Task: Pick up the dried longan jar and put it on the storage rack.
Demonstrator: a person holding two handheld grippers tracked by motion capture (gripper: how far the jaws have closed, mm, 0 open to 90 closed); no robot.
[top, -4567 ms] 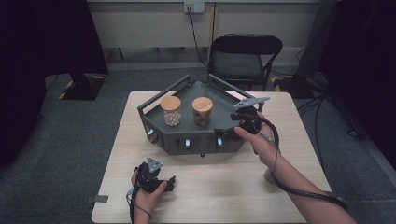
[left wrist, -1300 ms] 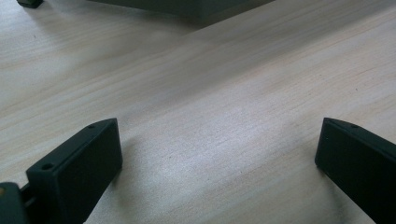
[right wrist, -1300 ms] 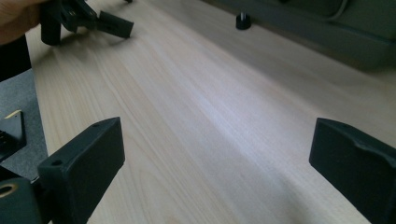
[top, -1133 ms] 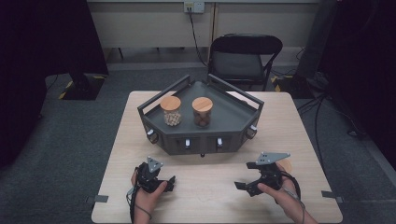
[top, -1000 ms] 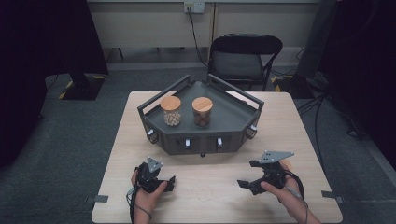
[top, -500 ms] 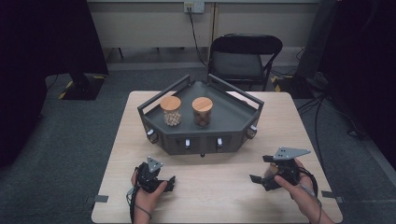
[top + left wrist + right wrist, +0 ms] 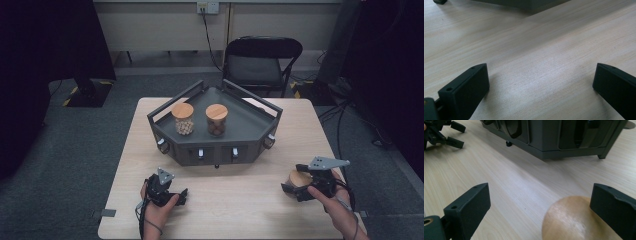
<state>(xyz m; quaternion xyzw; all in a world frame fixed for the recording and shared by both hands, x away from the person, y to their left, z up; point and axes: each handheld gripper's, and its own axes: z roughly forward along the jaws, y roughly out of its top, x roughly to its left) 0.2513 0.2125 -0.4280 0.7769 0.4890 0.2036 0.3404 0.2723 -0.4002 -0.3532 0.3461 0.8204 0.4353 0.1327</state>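
The wooden table (image 7: 225, 210) is carrying a dark grey angular tray (image 7: 250, 125) at its 12 o'clock side, well apart from both grippers. Two jars are standing upright inside the tray: a jar with pale contents (image 7: 183, 118) toward 9 o'clock and a jar with dark contents (image 7: 216, 119) just beside it toward 3 o'clock, each capped with a wooden lid.

The right gripper (image 7: 296, 186) is sitting at the table's 4 o'clock corner, held by the right hand (image 7: 335, 205). Its jaws are standing released and wide apart. A third jar (image 7: 299, 180), also wooden-lidded, is standing on the table just at this gripper; in the right gripper view its lid (image 7: 576, 220) is lying between the jaws, nearest the right-hand one, with contact not determinable.

The left gripper (image 7: 181, 196) is resting at the table's 7 o'clock area in the left hand (image 7: 159, 207). Its jaws are released, spread over bare wood.
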